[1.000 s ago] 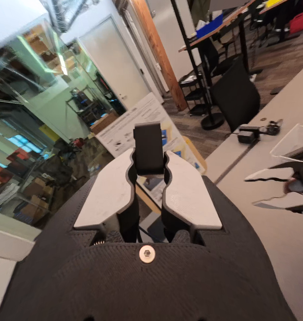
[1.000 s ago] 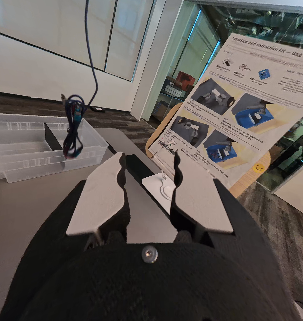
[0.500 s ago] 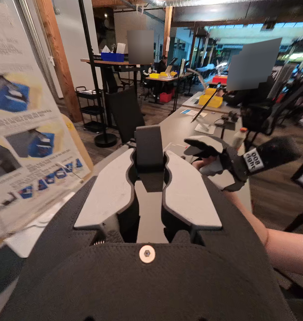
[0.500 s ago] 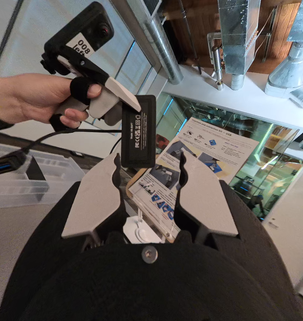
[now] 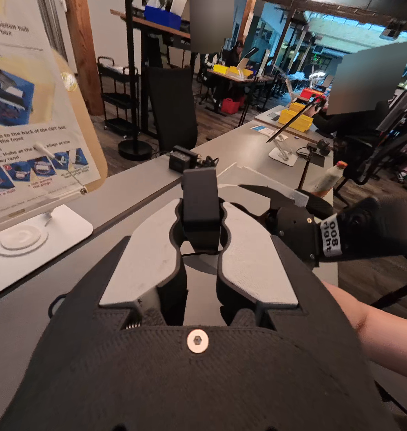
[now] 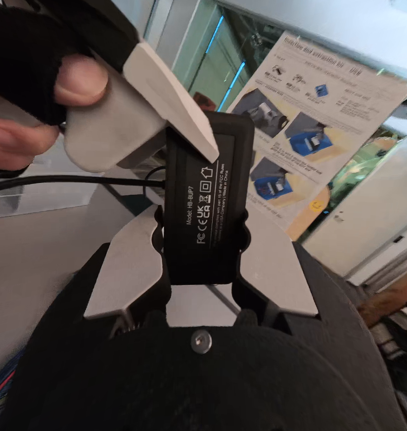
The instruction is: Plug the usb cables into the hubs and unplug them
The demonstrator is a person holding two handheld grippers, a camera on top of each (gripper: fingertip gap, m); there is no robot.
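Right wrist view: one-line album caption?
Two grey-fingered grippers, left and right, meet on a flat black USB hub.

Open office: wood-plank floor (image 5: pixel 212 121), timber post (image 5: pixel 81 58) at eleven o'clock, grey desks (image 5: pixel 240 144), glass partitions (image 6: pixel 207 60) beyond.

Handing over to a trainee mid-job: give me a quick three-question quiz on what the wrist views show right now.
1. True or false: the left gripper is shut on the black hub.
2. In the right wrist view, the hub's cable leaves it toward: A the picture's left, B the picture's right, C straight up.
3. Fill in: the instruction sheet stands on a ___ base.
Key: 1 true; 2 A; 3 white.
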